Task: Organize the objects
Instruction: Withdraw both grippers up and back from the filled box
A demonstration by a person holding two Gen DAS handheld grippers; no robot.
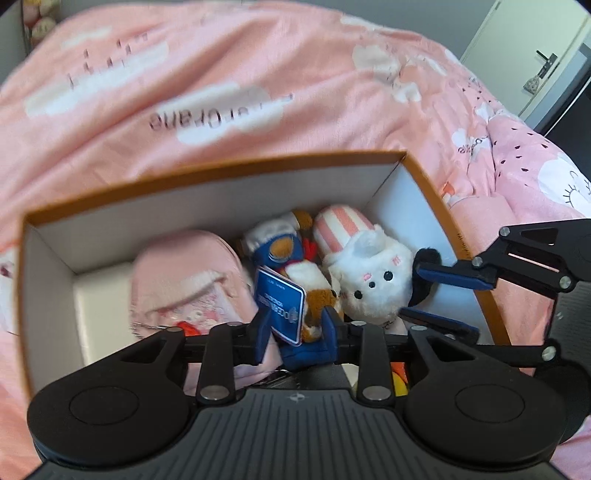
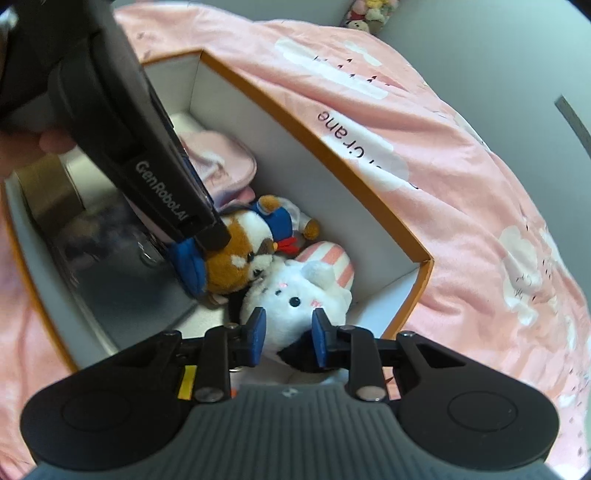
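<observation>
An orange-rimmed white box [image 1: 221, 173] [image 2: 369, 192] sits on a pink bed. Inside lie a brown-and-white plush in blue clothes [image 1: 310, 280] [image 2: 243, 254] with a blue tag [image 1: 280, 306], a white plush with a pink-striped hat [image 1: 369, 280] [image 2: 295, 299], and a pink pouch [image 1: 184, 284] [image 2: 218, 162]. My left gripper [image 1: 295, 328] is down in the box, its blue fingers [image 1: 328, 325] either side of the brown plush's head and tag. My right gripper [image 2: 288, 332] is open around the white plush's head; it also shows in the left wrist view [image 1: 439, 295].
The pink cloud-print duvet [image 1: 221, 92] [image 2: 461, 166] surrounds the box. A door [image 1: 535, 62] stands at the far right. Several plush toys [image 2: 369, 11] sit on a far shelf. A dark item and a brown roll [image 2: 48, 192] lie at the box's left end.
</observation>
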